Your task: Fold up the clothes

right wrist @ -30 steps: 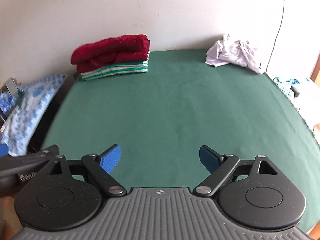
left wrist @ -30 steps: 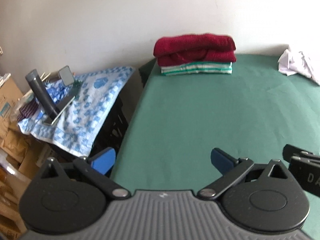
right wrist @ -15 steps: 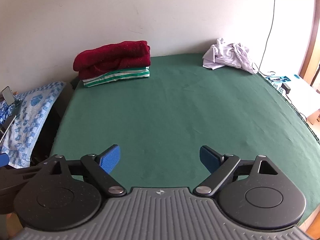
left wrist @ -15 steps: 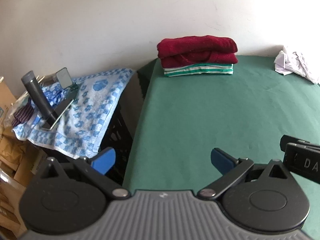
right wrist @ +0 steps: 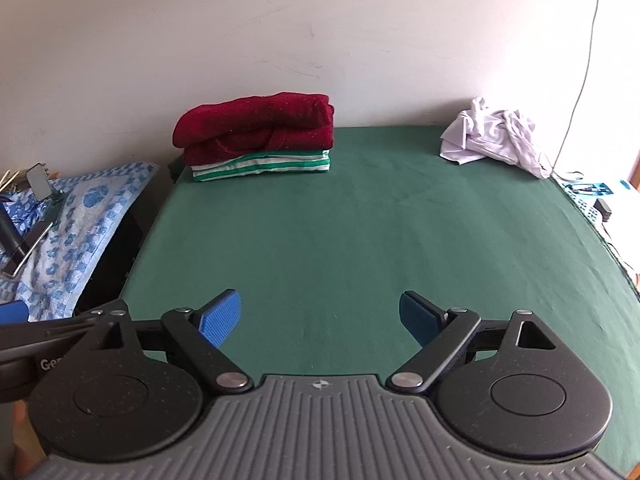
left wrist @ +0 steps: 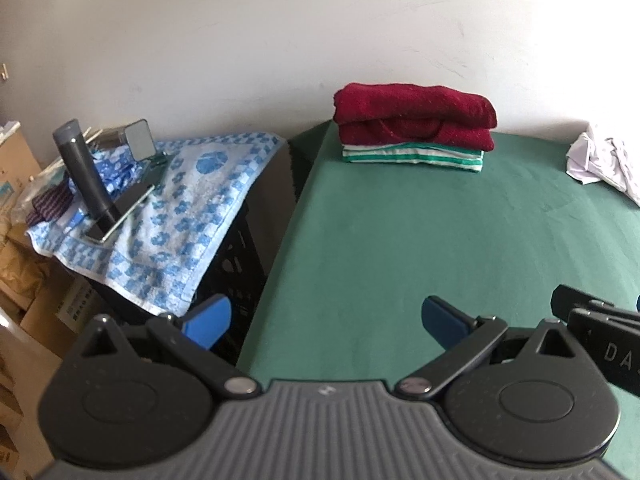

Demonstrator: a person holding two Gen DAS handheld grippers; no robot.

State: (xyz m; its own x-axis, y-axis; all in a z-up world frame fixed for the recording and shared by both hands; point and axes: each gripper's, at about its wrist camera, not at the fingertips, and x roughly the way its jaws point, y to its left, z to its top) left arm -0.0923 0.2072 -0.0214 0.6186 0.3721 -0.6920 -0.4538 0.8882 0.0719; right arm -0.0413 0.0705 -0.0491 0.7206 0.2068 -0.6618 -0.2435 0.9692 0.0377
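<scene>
Left gripper (left wrist: 328, 318) with blue fingers (left wrist: 210, 316) spread wide, holding nothing. Right gripper (right wrist: 320, 314) with fingers spread wide too, also empty. Both low over the near edge of the green cloth-covered bench (right wrist: 360, 240). Far ahead of the fingers, by the white wall: folded dark red woolly sweater (right wrist: 256, 128) on top of folded green-and-white striped shirt (right wrist: 264, 164). Far ahead and to the right: crumpled white shirt (right wrist: 496, 136), not folded. Off to the left, beside the bench: blue-and-white flowered towel (left wrist: 192, 200).
</scene>
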